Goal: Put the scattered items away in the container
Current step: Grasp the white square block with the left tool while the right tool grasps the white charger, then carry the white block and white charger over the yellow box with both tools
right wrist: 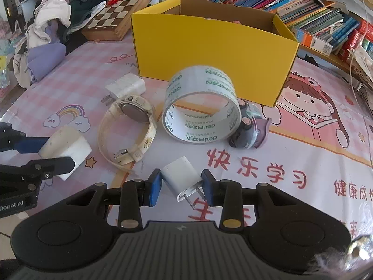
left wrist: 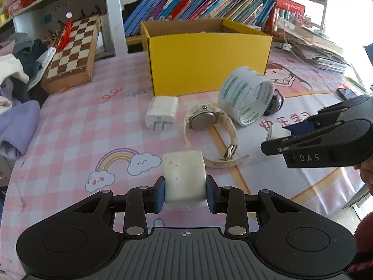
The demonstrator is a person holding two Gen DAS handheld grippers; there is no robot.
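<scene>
The yellow cardboard box [left wrist: 209,58] [right wrist: 209,53] stands open at the back of the table. My left gripper [left wrist: 185,191] [right wrist: 53,155] is shut on a scuffed white block [left wrist: 184,177] [right wrist: 66,147]. My right gripper [right wrist: 181,186] [left wrist: 279,135] is shut on a small white plug adapter [right wrist: 181,176] [left wrist: 276,132], which lies slanted between the pads. In front of the box lie a larger white charger [left wrist: 162,112] [right wrist: 127,86], a pale wristwatch [left wrist: 202,121] [right wrist: 130,126], a roll of clear tape [left wrist: 247,95] [right wrist: 201,107] and a small grey toy [right wrist: 247,128] [left wrist: 276,102].
A wooden chessboard [left wrist: 72,51] [right wrist: 121,21] and a heap of clothes [left wrist: 16,70] [right wrist: 51,35] fill the left side. Books [left wrist: 198,2] [right wrist: 291,0] line the shelf behind the box, with stacked papers [left wrist: 314,49] at the right. A dark phone [left wrist: 347,92] lies near the right edge.
</scene>
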